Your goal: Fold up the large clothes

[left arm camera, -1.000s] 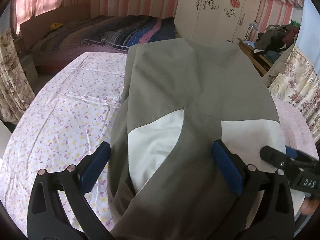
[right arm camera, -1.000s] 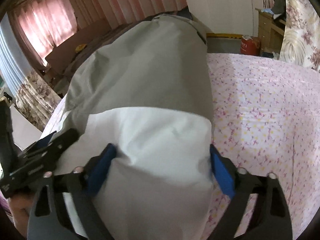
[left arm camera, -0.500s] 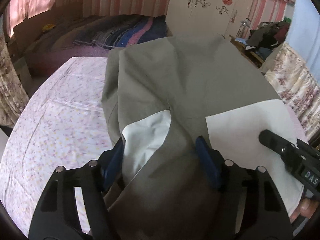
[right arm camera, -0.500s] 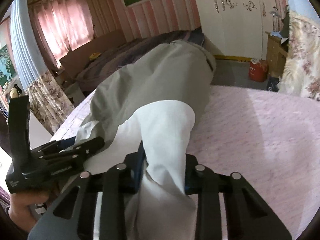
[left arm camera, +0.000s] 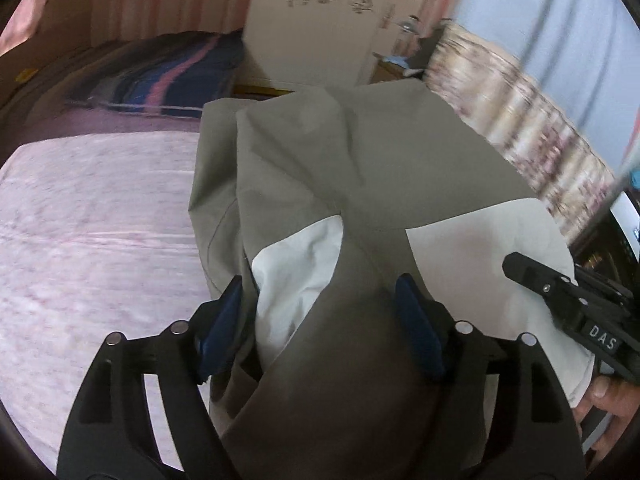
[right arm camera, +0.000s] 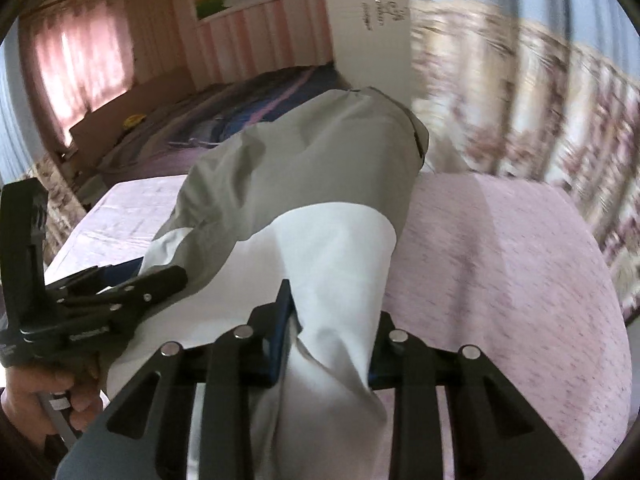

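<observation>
A large grey and white garment (left arm camera: 360,168) lies lengthwise on the bed's pink flowered sheet (left arm camera: 100,220). My left gripper (left arm camera: 320,300) has a thick bunch of the grey and white cloth at the garment's near end between its blue pads. The pads press on the cloth while the jaws are opening a little. My right gripper (right arm camera: 328,320) is shut on the garment's (right arm camera: 312,168) white near corner, which is gathered into a narrow fold. Each gripper shows in the other's view, the right gripper (left arm camera: 560,292) and the left gripper (right arm camera: 120,292), side by side at the near edge.
A second bed with a dark striped blanket (left arm camera: 160,76) stands beyond the sheet. A white wardrobe (left arm camera: 320,20) is at the back and floral curtains (left arm camera: 520,128) hang to the right. A hand (right arm camera: 52,392) holds the left gripper's handle. Bare sheet (right arm camera: 500,260) lies right of the garment.
Both grippers went from wide open over the garment's near end to closed on it. The cloth is now bunched between the pads, and both views have swung sideways with blur.
</observation>
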A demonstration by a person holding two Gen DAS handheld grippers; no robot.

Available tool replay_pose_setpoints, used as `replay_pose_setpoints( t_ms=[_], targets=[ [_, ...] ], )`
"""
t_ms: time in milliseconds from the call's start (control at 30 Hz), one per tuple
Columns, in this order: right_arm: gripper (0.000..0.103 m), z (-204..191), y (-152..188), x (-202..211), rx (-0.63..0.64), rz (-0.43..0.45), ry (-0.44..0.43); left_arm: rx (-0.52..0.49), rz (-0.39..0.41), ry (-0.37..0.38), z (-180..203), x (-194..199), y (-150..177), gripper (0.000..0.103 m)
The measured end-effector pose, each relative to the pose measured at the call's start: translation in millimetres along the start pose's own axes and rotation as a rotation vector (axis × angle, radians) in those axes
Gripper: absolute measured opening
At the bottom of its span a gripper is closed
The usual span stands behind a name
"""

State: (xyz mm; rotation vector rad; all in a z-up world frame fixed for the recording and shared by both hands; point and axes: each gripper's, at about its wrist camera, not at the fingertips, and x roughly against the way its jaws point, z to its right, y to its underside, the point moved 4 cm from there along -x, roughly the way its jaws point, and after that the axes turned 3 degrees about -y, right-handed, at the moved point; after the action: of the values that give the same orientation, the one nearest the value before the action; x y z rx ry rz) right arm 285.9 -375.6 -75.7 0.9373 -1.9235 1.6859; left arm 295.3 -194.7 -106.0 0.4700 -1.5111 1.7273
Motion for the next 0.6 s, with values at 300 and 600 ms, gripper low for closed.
replay_pose_setpoints(
  t_ms=[300,600],
  targets=[
    [0.071,-4,26,8,0.048,0.075,0.08,-0.011,0.025,-0.119,-13,6,21,0.099],
    [0.101,-31,65,78,0.079,0.145,0.171,-0.076,0.169,-0.112,-21,90,56,0.1]
  ],
)
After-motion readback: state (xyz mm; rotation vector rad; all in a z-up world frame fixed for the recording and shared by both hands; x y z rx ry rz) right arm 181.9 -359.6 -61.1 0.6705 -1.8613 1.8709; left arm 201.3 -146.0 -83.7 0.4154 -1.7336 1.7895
